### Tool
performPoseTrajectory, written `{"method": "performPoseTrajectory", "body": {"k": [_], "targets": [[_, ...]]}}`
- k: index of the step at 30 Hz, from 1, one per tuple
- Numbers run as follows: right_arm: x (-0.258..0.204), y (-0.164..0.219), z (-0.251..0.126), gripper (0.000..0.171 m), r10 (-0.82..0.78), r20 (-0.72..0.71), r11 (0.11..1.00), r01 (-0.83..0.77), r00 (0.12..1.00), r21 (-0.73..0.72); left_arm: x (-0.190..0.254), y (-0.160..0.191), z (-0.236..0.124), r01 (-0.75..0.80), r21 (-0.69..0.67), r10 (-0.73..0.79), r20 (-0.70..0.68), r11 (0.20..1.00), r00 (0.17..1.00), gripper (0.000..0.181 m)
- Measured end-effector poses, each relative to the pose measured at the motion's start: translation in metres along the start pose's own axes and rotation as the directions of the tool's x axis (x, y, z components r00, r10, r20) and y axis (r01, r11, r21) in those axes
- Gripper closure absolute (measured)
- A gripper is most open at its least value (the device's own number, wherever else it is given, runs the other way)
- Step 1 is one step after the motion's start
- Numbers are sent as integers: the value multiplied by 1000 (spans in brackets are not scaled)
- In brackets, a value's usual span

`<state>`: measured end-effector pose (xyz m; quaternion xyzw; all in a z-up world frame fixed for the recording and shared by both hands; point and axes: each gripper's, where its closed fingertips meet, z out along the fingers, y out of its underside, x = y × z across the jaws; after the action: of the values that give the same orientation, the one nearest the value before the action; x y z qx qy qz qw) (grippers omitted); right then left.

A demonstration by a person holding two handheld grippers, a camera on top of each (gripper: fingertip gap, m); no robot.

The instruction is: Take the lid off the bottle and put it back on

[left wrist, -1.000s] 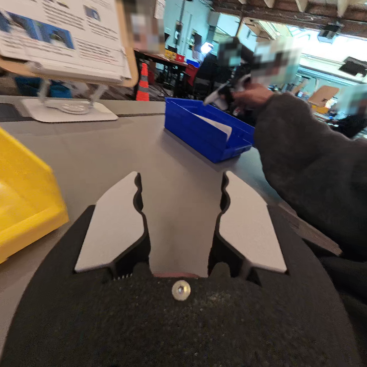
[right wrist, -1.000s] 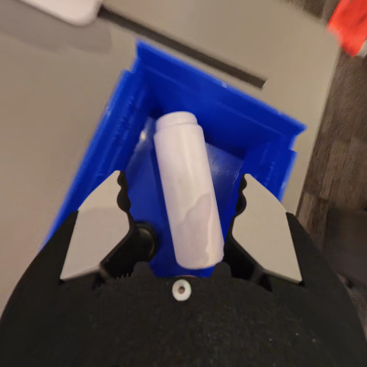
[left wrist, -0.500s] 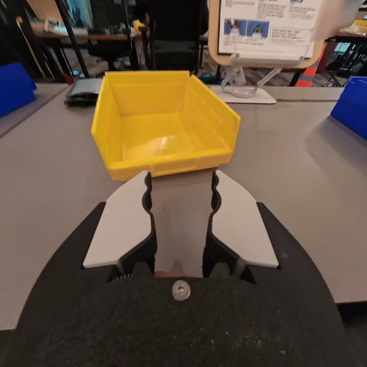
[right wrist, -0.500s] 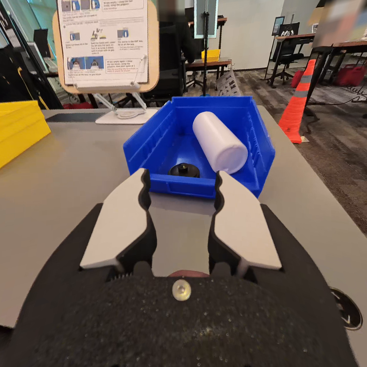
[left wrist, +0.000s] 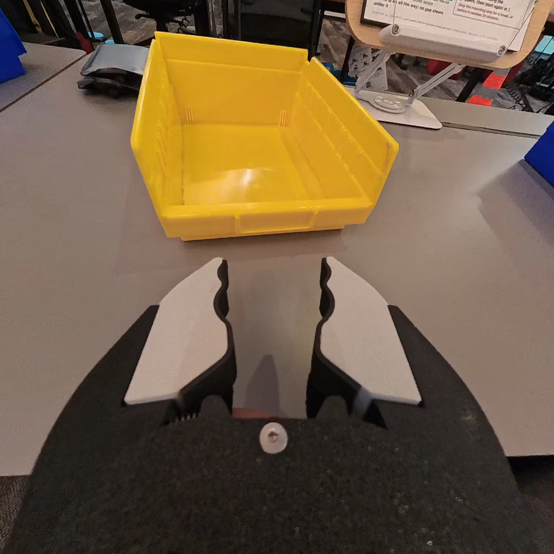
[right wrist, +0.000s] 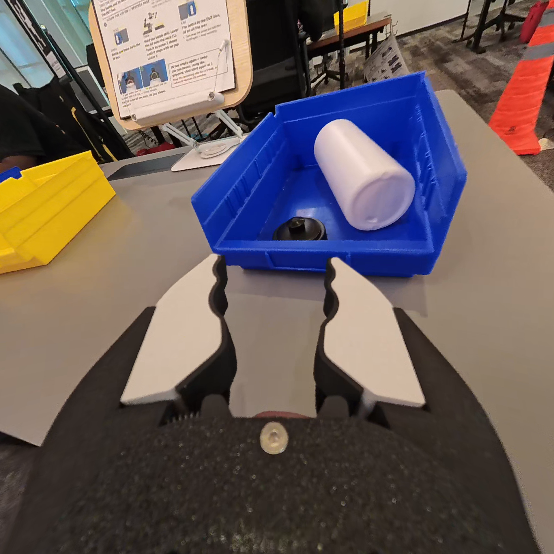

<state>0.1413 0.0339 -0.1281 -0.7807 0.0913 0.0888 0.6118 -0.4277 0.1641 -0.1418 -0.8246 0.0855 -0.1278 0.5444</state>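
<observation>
Facing the blue bin (right wrist: 353, 263), my right gripper (right wrist: 274, 271) hangs with fingers spread and empty; inside lie the white bottle (right wrist: 364, 177) on its side and its black lid (right wrist: 299, 230), separate. My left gripper (left wrist: 274, 271), likewise spread and empty, waits before the yellow bin (left wrist: 254, 218) on the worktop (left wrist: 75, 209).

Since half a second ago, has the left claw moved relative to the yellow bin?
Yes. The left claw has pulled back from the yellow bin: grey table now shows between its tips and the bin's front lip.
</observation>
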Motion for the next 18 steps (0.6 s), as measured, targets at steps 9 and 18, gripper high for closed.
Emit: {"method": "performPoseTrajectory", "body": {"k": [9, 18], "targets": [[0, 7, 7, 108, 19, 11, 999, -18, 1000, -38, -1, 6, 7, -10, -39, 10, 3, 999, 1000, 122], [-76, 21, 45, 93, -245, 70, 960, 252, 967, -125, 4, 9, 8, -26, -55, 25, -16, 998, 1000, 122]]}}
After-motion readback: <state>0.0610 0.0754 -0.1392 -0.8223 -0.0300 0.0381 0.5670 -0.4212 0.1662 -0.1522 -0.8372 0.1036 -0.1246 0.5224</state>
